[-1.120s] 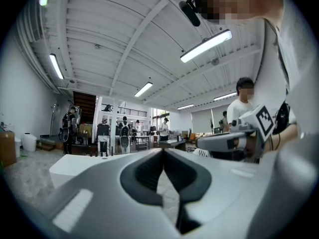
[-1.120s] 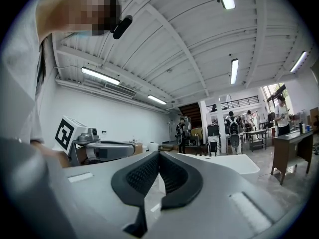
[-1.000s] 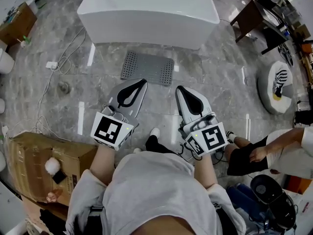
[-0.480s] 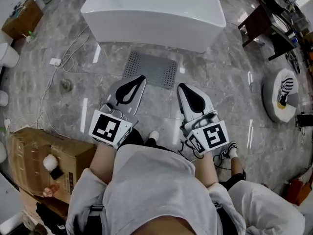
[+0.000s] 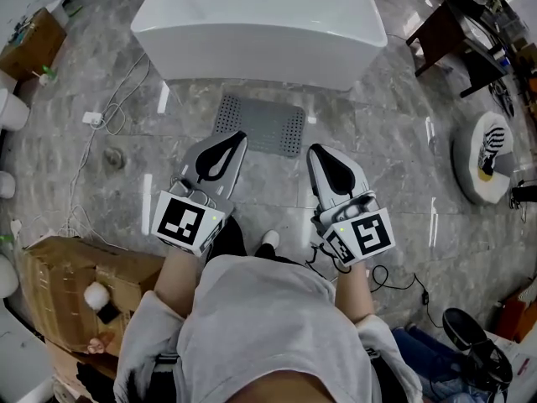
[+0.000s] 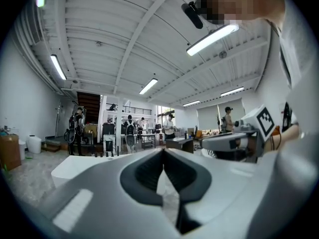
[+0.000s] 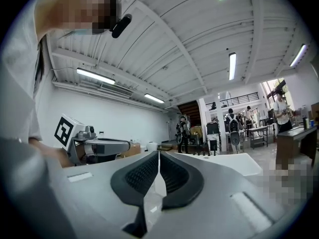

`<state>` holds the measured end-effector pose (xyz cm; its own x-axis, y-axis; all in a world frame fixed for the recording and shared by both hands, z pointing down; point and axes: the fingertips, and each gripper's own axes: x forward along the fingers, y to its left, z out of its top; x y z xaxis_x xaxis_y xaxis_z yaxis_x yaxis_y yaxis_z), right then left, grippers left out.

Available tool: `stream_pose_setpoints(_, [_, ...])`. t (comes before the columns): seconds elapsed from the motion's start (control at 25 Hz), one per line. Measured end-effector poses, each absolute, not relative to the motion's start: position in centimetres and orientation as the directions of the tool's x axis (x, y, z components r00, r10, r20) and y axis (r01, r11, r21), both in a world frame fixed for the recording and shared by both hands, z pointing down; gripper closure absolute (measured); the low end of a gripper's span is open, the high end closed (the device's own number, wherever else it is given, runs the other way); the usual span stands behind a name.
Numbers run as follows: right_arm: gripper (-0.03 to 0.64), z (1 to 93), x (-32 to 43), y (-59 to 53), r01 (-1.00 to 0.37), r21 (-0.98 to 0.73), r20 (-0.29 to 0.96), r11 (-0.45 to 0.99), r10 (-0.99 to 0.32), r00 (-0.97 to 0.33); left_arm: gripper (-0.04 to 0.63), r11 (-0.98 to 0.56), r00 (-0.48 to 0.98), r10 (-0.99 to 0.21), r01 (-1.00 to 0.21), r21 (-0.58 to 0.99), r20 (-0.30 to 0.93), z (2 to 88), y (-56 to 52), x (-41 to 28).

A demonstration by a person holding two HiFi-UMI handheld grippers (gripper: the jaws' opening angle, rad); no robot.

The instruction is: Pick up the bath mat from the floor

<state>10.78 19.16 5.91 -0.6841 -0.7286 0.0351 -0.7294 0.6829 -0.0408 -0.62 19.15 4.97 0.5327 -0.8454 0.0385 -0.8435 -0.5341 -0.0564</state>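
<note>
Both grippers have advanced: left gripper (image 5: 237,138) and right gripper (image 5: 314,149), jaws closed and empty, hover level; bath mat (image 5: 260,122) lies flat on the floor (image 5: 394,170) ahead and below, long axis crosswise, left marginally nearer.

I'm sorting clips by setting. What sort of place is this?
Likely a workshop hall with a mock bathroom: white bathtub and grey bath mat on a stone-look floor, under a high ceiling with strip lights.
</note>
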Motion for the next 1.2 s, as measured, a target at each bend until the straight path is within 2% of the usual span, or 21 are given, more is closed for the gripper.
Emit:
stream_pose_setpoints(0.72, [0.617, 6.2, 2.1, 9.2, -0.828, -0.072, 0.062, 0.556, -0.826, -0.56, 0.594, -0.649, 0.645, -0.76, -0.759, -0.043, 0.077, 5.5, 7.9, -9.4])
stream_pose_setpoints(1.2, [0.617, 7.3, -2.2, 6.8, -0.874, -0.075, 0.075, 0.481, -0.871, -0.486, 0.594, -0.712, 0.707, -0.702, -0.701, -0.05, 0.086, 6.7, 4.3, -13.7])
